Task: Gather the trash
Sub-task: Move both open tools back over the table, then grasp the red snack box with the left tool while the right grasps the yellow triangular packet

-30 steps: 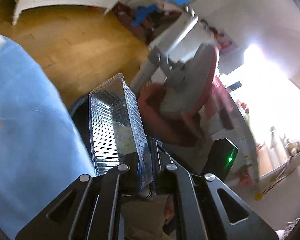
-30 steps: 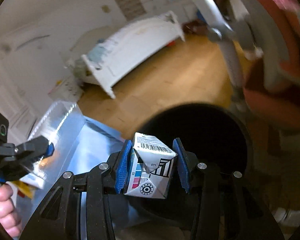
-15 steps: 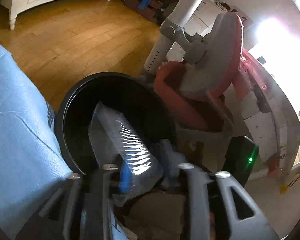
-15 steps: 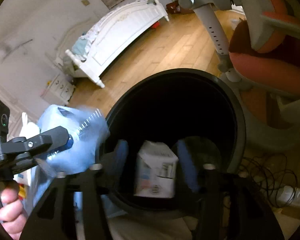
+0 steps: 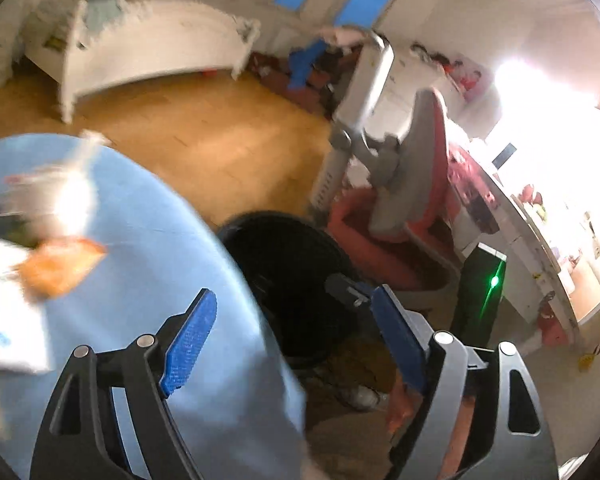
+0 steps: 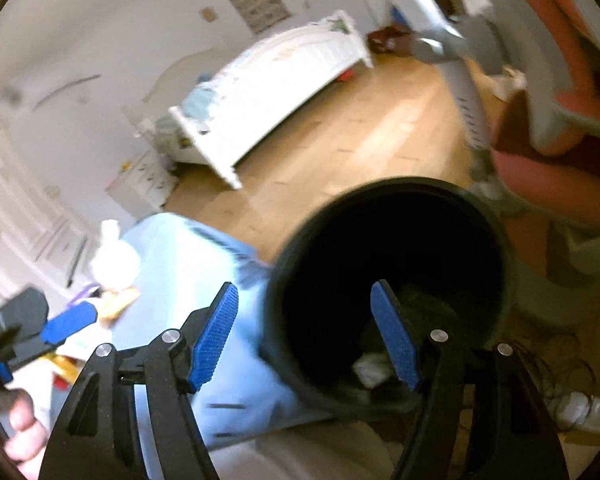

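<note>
Far left on the blue-covered worktop [image 5: 148,240], the trash still to collect lies in a blurred heap: an orange wrapper [image 5: 60,268], a white crumpled piece [image 5: 72,196] behind it and something flat and white [image 5: 8,316] at the edge, though the smear makes each hard to name. Your left claw [image 5: 296,344] hangs over the worktop's rim with its blue pads spread wide and nothing between them; its jaws have just been opening, and the clear tray it carried is gone from them. That heap lies up and to the left of this claw, well apart. In the right wrist view the left claw sits close beside the pile, so the left hand [image 6: 20,436] is the nearer one for the next pick, a judgement from how things lie. The orange wrapper's long axis runs roughly across the left view, slightly tilted.

Further right stands the black bin [image 6: 400,280], just beside the worktop's edge, its mouth open to both cameras. Your right claw [image 6: 304,336] points down into it, pads spread and empty; those jaws too have just been opening. Something pale lies low inside the bin [image 6: 370,368], probably the dropped carton, but the dark hides it. Both claws tilt downward. Past the bin, a red and grey chair [image 5: 404,216] stands on the wooden floor [image 5: 204,148].
</note>
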